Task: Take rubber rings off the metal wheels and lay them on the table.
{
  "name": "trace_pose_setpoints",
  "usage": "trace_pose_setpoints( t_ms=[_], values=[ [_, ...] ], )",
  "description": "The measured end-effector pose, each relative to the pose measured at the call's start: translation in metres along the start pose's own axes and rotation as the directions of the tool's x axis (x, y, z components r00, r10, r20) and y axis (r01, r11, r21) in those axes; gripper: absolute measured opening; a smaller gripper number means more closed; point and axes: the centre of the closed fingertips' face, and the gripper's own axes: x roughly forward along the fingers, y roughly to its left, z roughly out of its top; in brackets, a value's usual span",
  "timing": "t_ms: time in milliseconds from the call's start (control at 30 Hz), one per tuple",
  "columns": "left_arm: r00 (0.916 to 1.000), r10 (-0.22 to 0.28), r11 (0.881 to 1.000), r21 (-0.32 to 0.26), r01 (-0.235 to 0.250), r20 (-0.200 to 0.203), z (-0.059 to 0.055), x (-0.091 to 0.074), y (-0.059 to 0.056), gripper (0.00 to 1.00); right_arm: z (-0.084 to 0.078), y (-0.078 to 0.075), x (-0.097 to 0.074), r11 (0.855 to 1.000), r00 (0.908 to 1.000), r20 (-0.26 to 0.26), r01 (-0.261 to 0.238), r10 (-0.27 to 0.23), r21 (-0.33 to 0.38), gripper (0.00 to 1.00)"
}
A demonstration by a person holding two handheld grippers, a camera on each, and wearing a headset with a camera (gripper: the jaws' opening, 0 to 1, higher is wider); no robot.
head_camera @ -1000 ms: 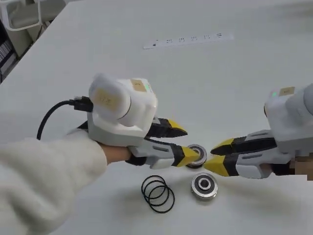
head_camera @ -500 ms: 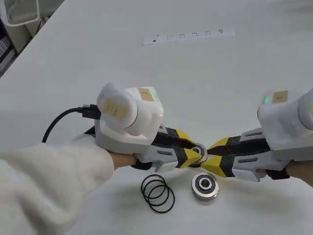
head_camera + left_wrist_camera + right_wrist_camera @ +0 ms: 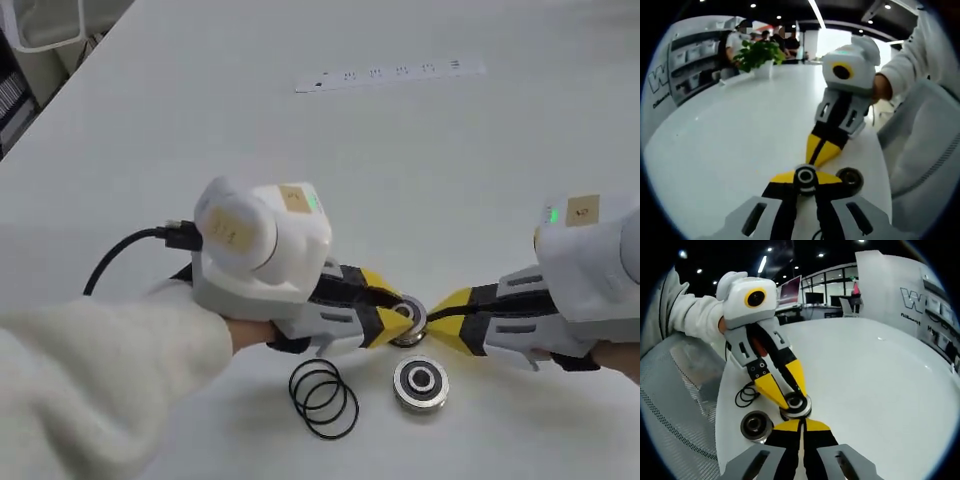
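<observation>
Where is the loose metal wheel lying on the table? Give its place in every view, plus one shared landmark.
Head view: loose wheel low, right of centre, right of the rubber rings.
Left gripper view: loose wheel low, just right of the jaw tips.
Right gripper view: loose wheel low left, beside the jaws.
Shared landmark: the clamped wheel, next to it in all three.
</observation>
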Motion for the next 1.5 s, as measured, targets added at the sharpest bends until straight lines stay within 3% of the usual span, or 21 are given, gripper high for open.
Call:
trace_pose_setpoints(
  t_ms=[100,200,300,367,400,467,500,533,567,600,700,733,767,833,867,933,1000,1133,1267,1367,1500],
  values=[
    [1.0000,0.002,1.000,0.009,-0.002,-0.003,0.000,0.000,-0.002,0.14,-0.001,-0.004,0.000,0.989,0.9999,-0.015,0.001,0.001,0.146,0.00],
    [1.0000,-0.001,0.999,0.037,0.001,-0.005,0.000,-0.001,-0.004,0.13,-0.002,-0.007,-0.002,0.974,0.9999,-0.001,-0.010,0.010,0.225,0.00],
    [1.0000,0.002,0.999,0.032,-0.002,-0.004,0.000,-0.001,-0.004,0.13,0.000,-0.007,-0.003,0.931,0.9994,0.029,-0.026,0.016,0.364,0.00],
    [1.0000,0.003,1.000,0.029,-0.003,-0.003,0.000,-0.001,-0.004,0.13,0.001,-0.009,-0.004,0.868,0.9976,0.066,-0.053,0.023,0.495,0.00],
    [1.0000,0.003,1.000,0.020,-0.003,-0.002,0.000,-0.001,-0.004,0.13,0.002,-0.011,-0.005,0.826,0.9952,0.096,-0.069,0.018,0.560,0.00],
    [1.0000,0.005,1.000,0.023,-0.005,-0.002,0.000,-0.002,-0.005,0.13,0.004,-0.010,-0.007,0.758,0.9886,0.147,-0.120,0.032,0.641,0.00],
    [1.0000,0.006,1.000,0.028,-0.005,-0.003,0.000,-0.002,-0.005,0.13,0.006,-0.011,-0.009,0.697,0.9831,0.181,-0.151,0.031,0.701,0.00],
    [1.0000,0.008,1.000,0.030,-0.007,-0.004,0.000,-0.002,-0.005,0.13,0.007,-0.013,-0.011,0.674,0.9774,0.209,-0.176,0.032,0.718,0.00],
    [1.0000,0.008,1.000,0.029,-0.008,-0.004,0.001,-0.002,-0.005,0.13,0.008,-0.012,-0.012,0.609,0.9724,0.229,-0.207,0.041,0.766,0.00],
    [1.0000,0.008,1.000,0.029,-0.008,-0.004,0.001,-0.002,-0.005,0.13,0.007,-0.012,-0.011,0.584,0.9696,0.241,-0.221,0.044,0.781,0.00],
    [1.0000,0.008,0.999,0.033,-0.008,-0.005,0.001,-0.002,-0.005,0.13,0.009,-0.009,-0.011,0.485,0.9545,0.294,-0.281,0.050,0.828,0.00],
    [1.0000,0.009,0.999,0.035,-0.008,-0.005,0.000,-0.002,-0.005,0.13,0.008,-0.009,-0.012,0.483,0.9535,0.297,-0.284,0.053,0.828,0.00],
    [0.9999,0.011,0.999,0.043,-0.011,-0.007,0.001,-0.002,-0.005,0.13,0.007,-0.009,-0.012,0.496,0.9539,0.295,-0.283,0.056,0.821,0.00],
    [0.9998,0.016,0.999,0.045,-0.015,-0.008,0.001,-0.002,-0.005,0.12,0.010,-0.005,-0.013,0.499,0.9494,0.305,-0.300,0.073,0.813,0.00],
    [0.9998,0.017,0.998,0.055,-0.017,-0.009,0.001,-0.002,-0.006,0.12,0.011,-0.004,-0.013,0.514,0.9515,0.298,-0.294,0.077,0.806,0.00],
    [0.9998,0.017,0.998,0.067,-0.016,-0.009,0.000,-0.002,-0.006,0.12,0.012,-0.003,-0.013,0.519,0.9531,0.292,-0.290,0.081,0.804,0.00],
    [0.9999,0.014,0.997,0.078,-0.013,-0.006,0.000,-0.002,-0.006,0.12,0.013,-0.001,-0.014,0.547,0.9554,0.279,-0.285,0.095,0.787,0.00],
    [0.9996,0.026,0.996,0.081,-0.026,-0.009,0.000,-0.002,-0.007,0.12,0.018,0.004,-0.014,0.550,0.9493,0.290,-0.308,0.121,0.777,0.00],
    [0.9996,0.026,0.996,0.084,-0.025,-0.009,0.000,-0.002,-0.007,0.12,0.020,0.007,-0.012,0.571,0.9511,0.280,-0.303,0.129,0.763,0.00],
    [0.9995,0.029,0.996,0.088,-0.027,-0.011,-0.001,-0.002,-0.007,0.12,0.021,0.007,-0.013,0.559,0.9475,0.291,-0.314,0.133,0.768,0.00],
    [0.9996,0.028,0.996,0.089,-0.027,-0.010,-0.001,-0.003,-0.007,0.12,0.025,0.011,-0.010,0.564,0.9448,0.297,-0.321,0.137,0.761,0.00]
  ],
)
